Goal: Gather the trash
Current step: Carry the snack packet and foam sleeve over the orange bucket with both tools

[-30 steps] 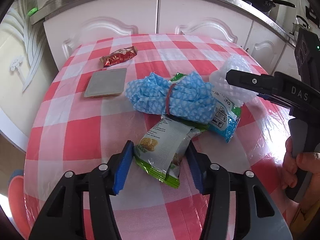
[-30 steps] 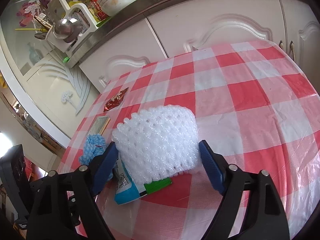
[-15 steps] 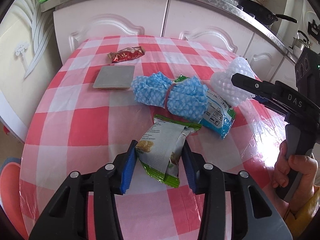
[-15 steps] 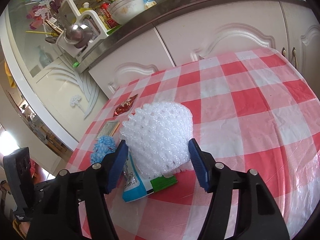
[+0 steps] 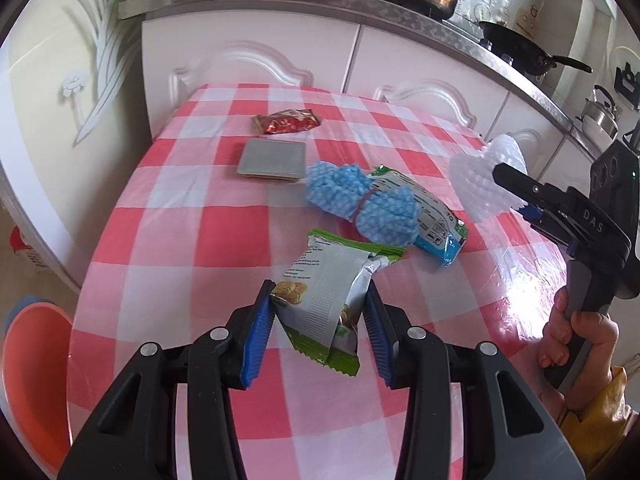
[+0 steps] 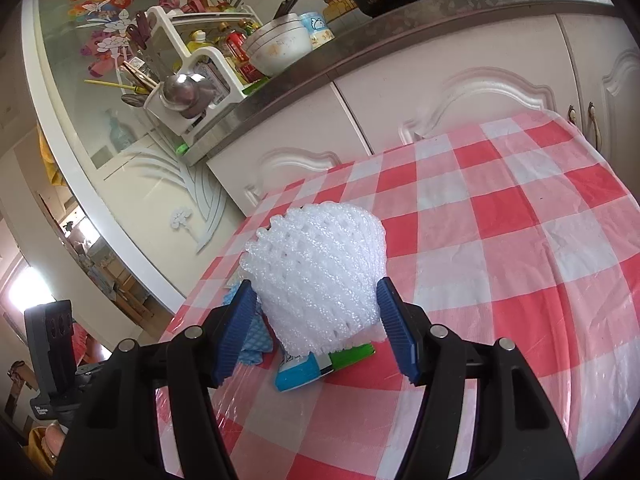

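Both grippers have closed in since a sec ago & lifted their loads. Left gripper (image 5: 318, 332) now pinches the green-and-silver snack wrapper (image 5: 326, 296) between its blue pads, wrapper's near end raised off the red-and-white checked tablecloth (image 5: 192, 240), far end hanging twd the cloth. Right gripper (image 6: 316, 328) is clamped on the white foam net (image 6: 316, 280), pads pressing both sides, net held up above the table; same net shows at the right in the left wrist view. Right hand (image 5: 576, 344) wraps the handle, yellow sleeve below it. Left on the table: blue cloth bundle (image 5: 362, 200) w/ a band round its middle, lying over a blue-and-green packet (image 5: 432, 220); grey flat pad (image 5: 272, 160) beyond; red wrapper (image 5: 287, 122) further back. Orange bin (image 5: 34, 376) sits low left, beside the table.
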The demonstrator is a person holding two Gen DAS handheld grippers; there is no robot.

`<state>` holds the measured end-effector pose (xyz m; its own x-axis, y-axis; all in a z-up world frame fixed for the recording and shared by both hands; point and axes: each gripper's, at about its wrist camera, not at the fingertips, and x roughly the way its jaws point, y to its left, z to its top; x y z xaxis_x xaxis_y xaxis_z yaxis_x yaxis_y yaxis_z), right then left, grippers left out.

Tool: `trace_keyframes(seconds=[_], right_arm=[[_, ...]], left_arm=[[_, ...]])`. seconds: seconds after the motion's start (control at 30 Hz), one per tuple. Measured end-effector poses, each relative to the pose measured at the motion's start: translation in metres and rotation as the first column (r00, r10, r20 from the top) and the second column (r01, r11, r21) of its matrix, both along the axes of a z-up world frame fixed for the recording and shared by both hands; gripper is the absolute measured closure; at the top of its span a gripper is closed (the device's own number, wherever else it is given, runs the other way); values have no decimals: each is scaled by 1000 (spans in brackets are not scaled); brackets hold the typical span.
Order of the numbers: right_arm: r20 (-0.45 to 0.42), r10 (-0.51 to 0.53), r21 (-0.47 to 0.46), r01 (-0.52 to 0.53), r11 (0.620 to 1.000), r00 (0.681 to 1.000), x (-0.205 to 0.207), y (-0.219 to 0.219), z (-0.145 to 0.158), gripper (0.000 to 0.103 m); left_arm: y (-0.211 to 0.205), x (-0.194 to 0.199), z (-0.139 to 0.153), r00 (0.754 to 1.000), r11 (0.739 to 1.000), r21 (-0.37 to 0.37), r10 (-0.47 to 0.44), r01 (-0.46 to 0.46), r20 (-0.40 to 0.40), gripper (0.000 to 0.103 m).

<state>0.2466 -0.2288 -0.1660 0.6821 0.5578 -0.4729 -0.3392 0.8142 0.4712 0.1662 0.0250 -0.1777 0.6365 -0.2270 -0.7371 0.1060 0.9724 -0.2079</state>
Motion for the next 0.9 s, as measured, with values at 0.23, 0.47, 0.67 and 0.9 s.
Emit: trace_keyframes(seconds=[0.23,0.47,0.67,0.9], right_arm=[[27,18,-1,-18,1000,999,-18,13,6,40],[44,84,-50,-82,995,995,-34,50,15,40],[31,155,-56,-153,987,988,-44,82,18,40],[-5,250,-81,-250,965,968,-55,130,20,40]], left_arm=[[31,-13,1,999,999,-19,49,-48,7,58],[66,-31,0,993,993,-36,117,-116,12,58],[102,-50,-7,983,982,-49,185,-185,9,58],[145,-74,-18,961,959,-61,276,-276,-14,58]])
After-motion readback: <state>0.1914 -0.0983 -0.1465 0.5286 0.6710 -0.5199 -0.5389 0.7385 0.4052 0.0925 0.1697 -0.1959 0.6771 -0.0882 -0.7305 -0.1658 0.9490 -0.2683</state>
